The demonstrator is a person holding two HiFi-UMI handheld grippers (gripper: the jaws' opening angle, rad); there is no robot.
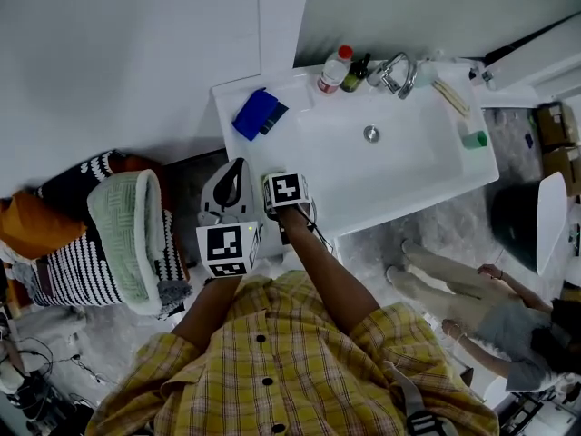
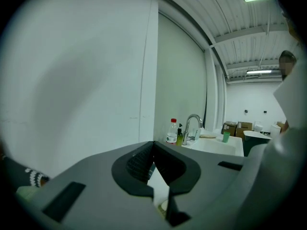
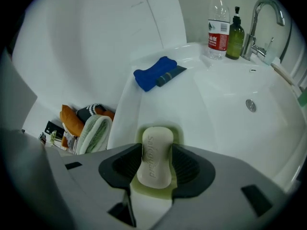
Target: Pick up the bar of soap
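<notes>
Right gripper view: soap between parted jaws.
The right gripper has its jaws apart, flanking the bar of soap in a green dish at the sink's 7 o'clock corner; the left gripper's jaws are together.

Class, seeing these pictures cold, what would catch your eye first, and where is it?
The pale bar of soap stands out first, lying in a green dish on the near rim of the white sink, between the open jaws of the right tool. Next comes the bright blue cloth at the sink's back left corner, then the yellow checked shirt low in the head view.
</notes>
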